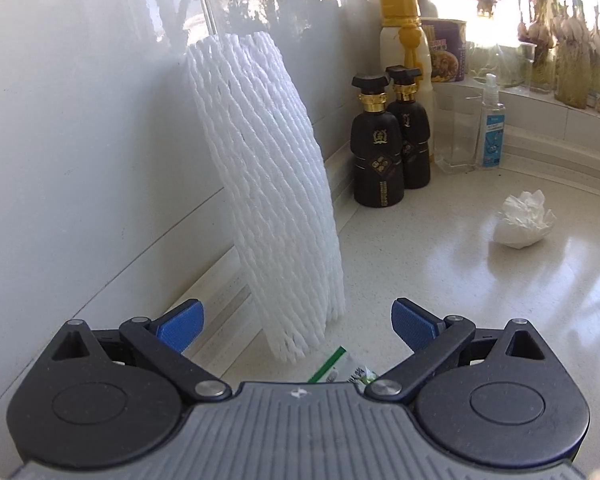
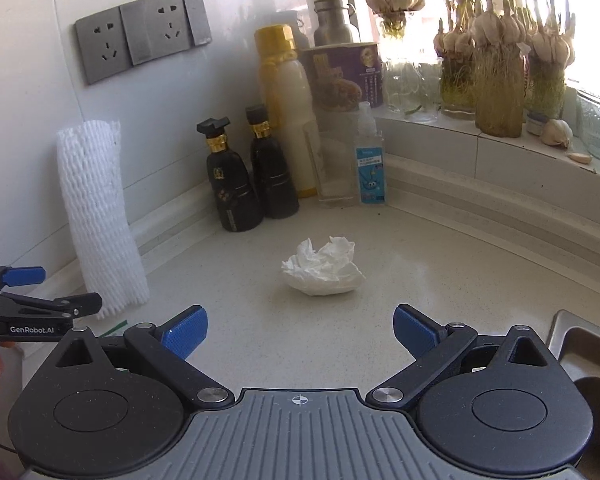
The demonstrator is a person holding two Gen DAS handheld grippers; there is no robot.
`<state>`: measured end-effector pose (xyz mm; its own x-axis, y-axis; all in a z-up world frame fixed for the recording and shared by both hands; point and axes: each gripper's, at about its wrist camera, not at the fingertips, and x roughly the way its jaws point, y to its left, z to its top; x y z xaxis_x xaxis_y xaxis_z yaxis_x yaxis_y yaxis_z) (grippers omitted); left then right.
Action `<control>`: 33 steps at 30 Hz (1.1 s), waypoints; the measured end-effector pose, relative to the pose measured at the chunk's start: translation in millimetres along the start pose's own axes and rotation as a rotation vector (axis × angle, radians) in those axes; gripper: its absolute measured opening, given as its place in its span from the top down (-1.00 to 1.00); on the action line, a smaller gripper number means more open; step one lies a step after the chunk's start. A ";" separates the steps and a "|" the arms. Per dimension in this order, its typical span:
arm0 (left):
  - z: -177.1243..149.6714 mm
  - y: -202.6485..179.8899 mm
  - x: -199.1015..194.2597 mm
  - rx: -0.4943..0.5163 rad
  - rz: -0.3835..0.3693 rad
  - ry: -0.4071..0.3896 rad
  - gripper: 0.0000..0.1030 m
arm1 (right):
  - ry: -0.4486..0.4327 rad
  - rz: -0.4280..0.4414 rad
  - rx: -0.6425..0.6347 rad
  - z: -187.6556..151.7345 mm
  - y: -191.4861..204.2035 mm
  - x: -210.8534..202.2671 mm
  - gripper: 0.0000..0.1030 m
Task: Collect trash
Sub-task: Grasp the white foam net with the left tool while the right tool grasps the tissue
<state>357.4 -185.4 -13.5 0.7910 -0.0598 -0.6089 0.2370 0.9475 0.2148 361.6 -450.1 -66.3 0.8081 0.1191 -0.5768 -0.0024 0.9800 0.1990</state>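
Blue pads face each other across a wide gap on both grippers, so both sets of jaws stand spread with nothing between them. The left gripper (image 1: 298, 326) hovers low over the pale speckled bench (image 1: 440, 280), close to the white tiled wall. Just ahead of its jaws stands a white foam mesh sleeve (image 1: 268, 200), upright but tilted, its top leaning on the wall and its foot on the bench. A small wrapper with a green stripe (image 1: 340, 368) lies flat right under the gripper's nose, partly hidden by the body.

The right gripper (image 2: 300, 334) points toward the corner of the bench. A crumpled white tissue (image 2: 322, 268) lies in the open ahead of its jaws, apart from everything else. Farther back, by the wall, stand two black bottles with gold collars (image 2: 252, 180), a tall white bottle with a yellow cap (image 2: 288, 112), a clear glass (image 2: 334, 168) and a small spray bottle (image 2: 370, 160). Sprouting garlic in jars (image 2: 496, 76) lines the window ledge, and a steel sink edge (image 2: 572, 332) shows at the right.
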 end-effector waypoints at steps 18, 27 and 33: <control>16.0 8.1 38.8 -0.044 0.029 -0.035 -0.21 | 0.047 0.045 -0.006 12.9 -18.1 93.6 -0.95; 19.1 10.6 44.5 -0.078 0.009 -0.035 -0.07 | 0.032 0.035 -0.013 18.6 -18.5 107.6 -0.91; 21.9 10.9 46.7 -0.105 -0.012 -0.028 0.35 | 0.027 0.025 -0.009 19.0 -21.7 110.7 -0.81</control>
<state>409.2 -184.8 -22.9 0.8042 -0.0786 -0.5891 0.1873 0.9742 0.1256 462.3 -461.2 -119.4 0.7917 0.1482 -0.5927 -0.0283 0.9780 0.2067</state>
